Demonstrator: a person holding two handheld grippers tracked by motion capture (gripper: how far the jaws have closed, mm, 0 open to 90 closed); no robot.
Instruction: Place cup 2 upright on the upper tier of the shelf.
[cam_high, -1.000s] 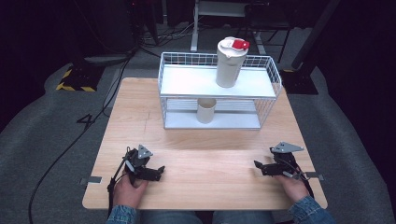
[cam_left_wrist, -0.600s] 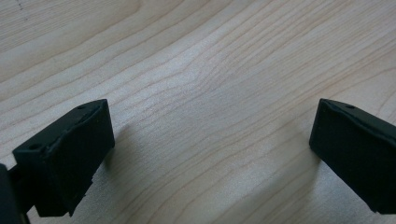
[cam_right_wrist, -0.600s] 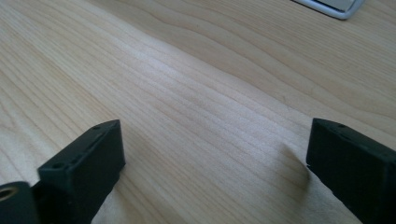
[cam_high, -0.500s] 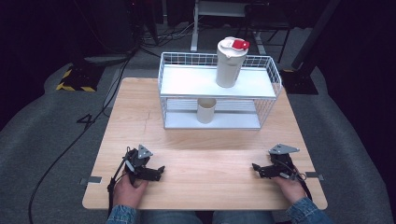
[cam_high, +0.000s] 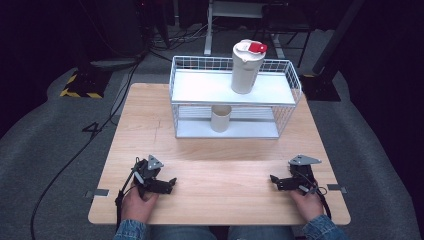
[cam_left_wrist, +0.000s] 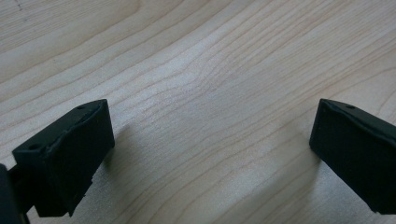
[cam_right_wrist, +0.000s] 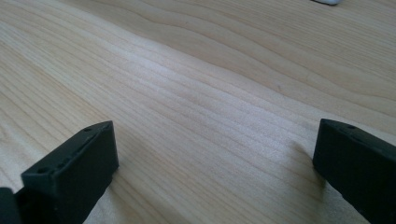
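Observation:
A white wire rack (cam_high: 235, 102) with two shelves stands at the far middle of the wooden table (cam_high: 220, 165). On its upper shelf stands a tall cream tumbler (cam_high: 246, 67) with a red-tabbed lid. A small cream cup (cam_high: 220, 118) sits on the lower shelf. My left gripper (cam_high: 170, 183) rests low at the near left, held by a hand, jaws wide apart over bare wood (cam_left_wrist: 210, 93). My right gripper (cam_high: 274, 180) lies at the near right, also open, with nothing but wood (cam_right_wrist: 210, 102) between its jaws.
Bare tabletop stretches between the two grippers and the rack. Cables trail from each gripper off the near edge. Beyond the table are dark floor, a yellow-black striped mat (cam_high: 80, 85) at the left and desk legs at the back.
The right gripper has slid slightly to the left along the table. The left gripper, the tumbler and the cup have stayed put.

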